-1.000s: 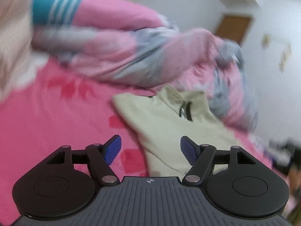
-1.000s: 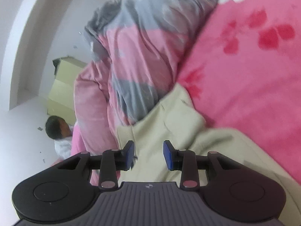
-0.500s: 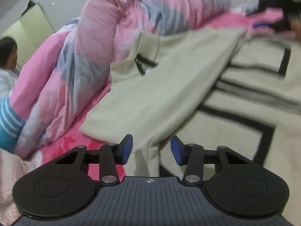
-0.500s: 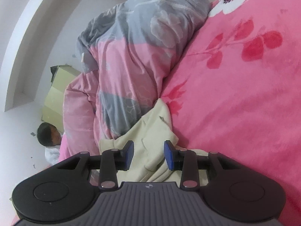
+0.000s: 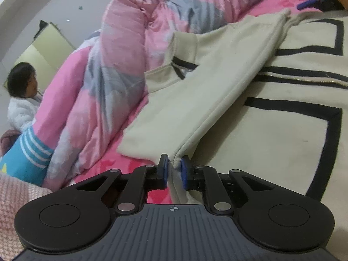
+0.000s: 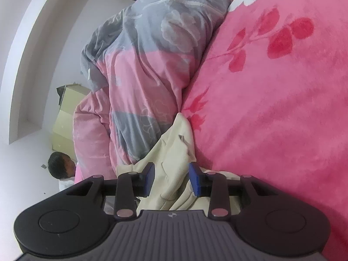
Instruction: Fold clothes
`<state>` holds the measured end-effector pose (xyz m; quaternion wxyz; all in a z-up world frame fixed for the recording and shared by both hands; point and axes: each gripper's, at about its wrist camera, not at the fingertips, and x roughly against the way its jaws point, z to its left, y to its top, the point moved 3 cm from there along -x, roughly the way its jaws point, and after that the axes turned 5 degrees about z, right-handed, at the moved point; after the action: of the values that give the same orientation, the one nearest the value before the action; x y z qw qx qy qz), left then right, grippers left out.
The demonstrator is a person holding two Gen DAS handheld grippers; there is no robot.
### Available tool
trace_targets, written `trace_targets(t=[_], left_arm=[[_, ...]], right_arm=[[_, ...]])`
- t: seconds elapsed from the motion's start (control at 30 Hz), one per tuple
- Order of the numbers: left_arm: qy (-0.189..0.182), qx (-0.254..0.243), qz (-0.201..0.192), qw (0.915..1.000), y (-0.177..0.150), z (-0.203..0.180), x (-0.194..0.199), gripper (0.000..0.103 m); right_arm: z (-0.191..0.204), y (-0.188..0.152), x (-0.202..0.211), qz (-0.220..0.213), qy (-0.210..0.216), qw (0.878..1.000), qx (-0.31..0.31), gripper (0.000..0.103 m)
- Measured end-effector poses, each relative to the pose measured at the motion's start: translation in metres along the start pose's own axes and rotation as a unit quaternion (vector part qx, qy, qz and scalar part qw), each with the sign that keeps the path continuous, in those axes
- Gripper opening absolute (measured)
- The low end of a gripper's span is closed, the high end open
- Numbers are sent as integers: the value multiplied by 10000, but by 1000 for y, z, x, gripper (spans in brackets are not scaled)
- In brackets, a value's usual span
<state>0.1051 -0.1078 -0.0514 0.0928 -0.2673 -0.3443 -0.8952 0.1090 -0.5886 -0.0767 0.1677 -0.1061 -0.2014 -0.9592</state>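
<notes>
Pink floral bedding [image 6: 271, 113] covers the bed, with a pink-and-grey quilt [image 5: 130, 69] bunched along its far side and a person [image 5: 21, 95] sitting beyond it. On the bed lies the cream jacket [image 5: 282, 134] with black trim, one sleeve folded across its front. A second ago the left gripper [image 5: 173, 169] stood wide open above the collar; now its fingers have pinched together on the folded edge at the jacket's near corner, fabric caught between the blue pads. The right gripper [image 6: 171, 179] shows at the far side of the jacket in the left view; its fingers are partly apart as before, with bunched cream fabric between them, though whether they press it cannot be told.
</notes>
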Motion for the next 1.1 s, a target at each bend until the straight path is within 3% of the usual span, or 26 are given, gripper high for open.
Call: trace_targets(t=[0.53, 0.73, 0.83, 0.93, 1.0, 1.1], left_arm=[[178, -78, 207, 9996, -14, 9, -6, 11], [-18, -15, 149, 9999, -23, 4, -2, 17], [-234, 334, 187, 9990, -31, 14, 11, 24], [-781, 1301, 192, 9882, -43, 42, 31, 31], [-1195, 2140, 119, 9694, -52, 64, 42, 31], [-1287, 2791, -94, 9516, -49, 86, 38, 31]], right_arm=[[0, -1, 0, 3, 67, 10000, -45, 36], [-1, -1, 0, -3, 79, 10000, -29, 36], [0, -2, 2, -39, 48, 10000, -1, 37], [5, 0, 8, -111, -85, 9997, 190, 37], [16, -2, 11, -161, -209, 9982, 540, 37], [40, -7, 14, -221, -398, 9910, 1255, 37]])
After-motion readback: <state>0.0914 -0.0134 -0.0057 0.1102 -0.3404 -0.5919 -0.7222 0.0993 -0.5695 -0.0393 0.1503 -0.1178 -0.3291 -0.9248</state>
